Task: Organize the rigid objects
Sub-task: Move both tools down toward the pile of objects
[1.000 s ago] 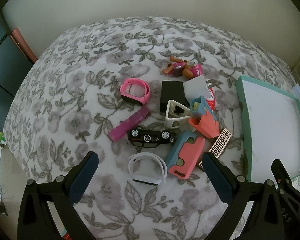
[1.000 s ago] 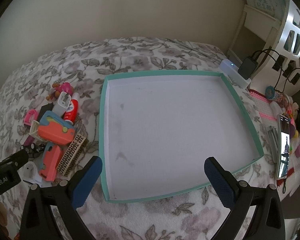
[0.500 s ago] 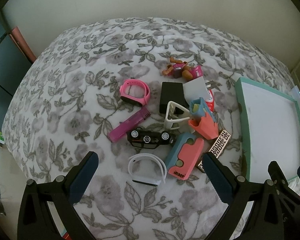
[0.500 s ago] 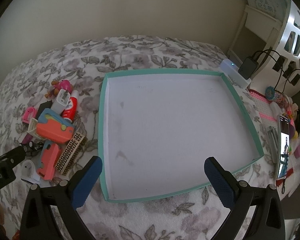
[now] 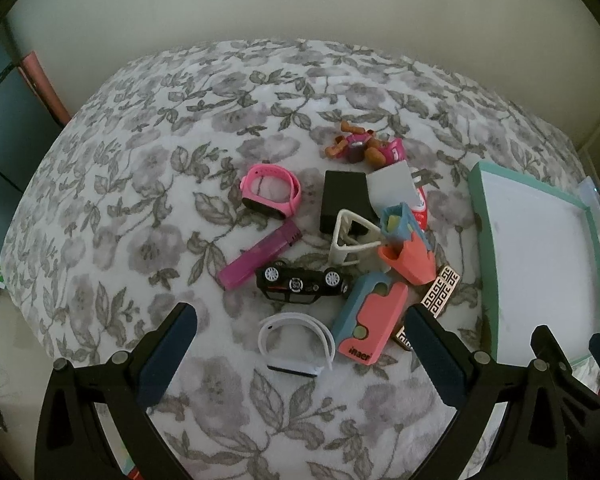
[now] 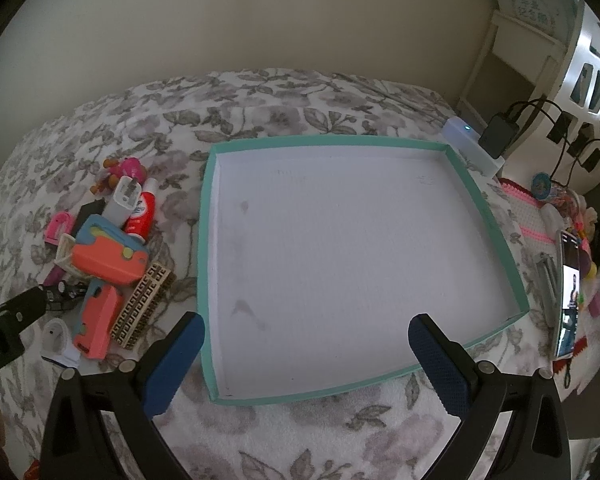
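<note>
Left gripper [image 5: 300, 332]: lower part of the left wrist view, jaws spread wide, holding nothing, hovering above the pile of small things.
Pink watch [image 5: 271, 197]: left of centre in that view, lying on the flowered bedspread [image 5: 112, 216].
Purple lighter [image 5: 259, 258]: just below the pink watch, slanted.
Toy car [image 5: 302, 285]: centre, lying on its roof with wheels up, touching the lighter's lower end.
White band [image 5: 298, 345]: lower centre, between the left gripper's fingers.
Black box [image 5: 342, 200]: above the car, beside a white charger [image 5: 392, 191].
Doll [image 5: 364, 149]: upper centre, at the far edge of the pile.
Pink-and-blue case [image 5: 370, 325]: right of the car, near the right finger.
Tray [image 6: 206, 264]: far right of the left wrist view, centre of the right wrist view; teal rim, white floor, nothing in it.
Right gripper [image 6: 306, 346]: lower part of the right wrist view, jaws wide apart, empty, over the tray's near edge.
Phone [image 6: 568, 292]: right edge, screen lit.
</note>
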`<state>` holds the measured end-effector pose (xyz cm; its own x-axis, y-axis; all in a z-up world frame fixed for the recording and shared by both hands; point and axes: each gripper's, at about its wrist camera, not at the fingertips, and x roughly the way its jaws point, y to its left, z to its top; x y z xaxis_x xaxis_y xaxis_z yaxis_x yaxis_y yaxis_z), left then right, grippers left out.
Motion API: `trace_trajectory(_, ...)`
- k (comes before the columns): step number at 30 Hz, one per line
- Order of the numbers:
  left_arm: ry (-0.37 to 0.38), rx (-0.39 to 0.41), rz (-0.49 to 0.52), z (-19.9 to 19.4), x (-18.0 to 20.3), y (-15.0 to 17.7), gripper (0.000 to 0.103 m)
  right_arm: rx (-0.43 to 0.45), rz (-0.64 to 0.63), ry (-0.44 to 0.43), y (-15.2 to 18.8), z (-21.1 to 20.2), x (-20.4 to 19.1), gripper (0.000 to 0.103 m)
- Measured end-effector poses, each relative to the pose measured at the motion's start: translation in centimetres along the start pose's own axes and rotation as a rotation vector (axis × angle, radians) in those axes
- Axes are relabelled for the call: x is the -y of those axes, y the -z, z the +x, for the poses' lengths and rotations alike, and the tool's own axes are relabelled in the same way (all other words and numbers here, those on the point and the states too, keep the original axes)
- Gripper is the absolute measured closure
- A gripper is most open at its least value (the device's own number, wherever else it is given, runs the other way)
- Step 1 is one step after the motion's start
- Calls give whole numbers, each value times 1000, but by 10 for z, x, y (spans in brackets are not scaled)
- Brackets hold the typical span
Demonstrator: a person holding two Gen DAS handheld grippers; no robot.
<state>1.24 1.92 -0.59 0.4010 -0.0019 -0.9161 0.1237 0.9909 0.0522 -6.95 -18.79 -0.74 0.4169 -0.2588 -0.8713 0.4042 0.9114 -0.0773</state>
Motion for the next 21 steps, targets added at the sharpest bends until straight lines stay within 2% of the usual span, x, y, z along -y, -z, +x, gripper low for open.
trace_trajectory(6,-62,87,-117,-7,-37,-7,0,46,-35,-162,-5,-12,-22,0)
trace_trajectory(13,-12,61,-260,7,-74,-5,0,6,-127,-269,-7,-3,-70,0)
trace_trajectory(17,-16,38,-230,14,-76,-4,0,-16,-192,-280,-3,2,-95,0)
trace_trajectory(21,-11,-64,-171,31,-70,-1,0,-42,-229,-252,0,9,-105,0)
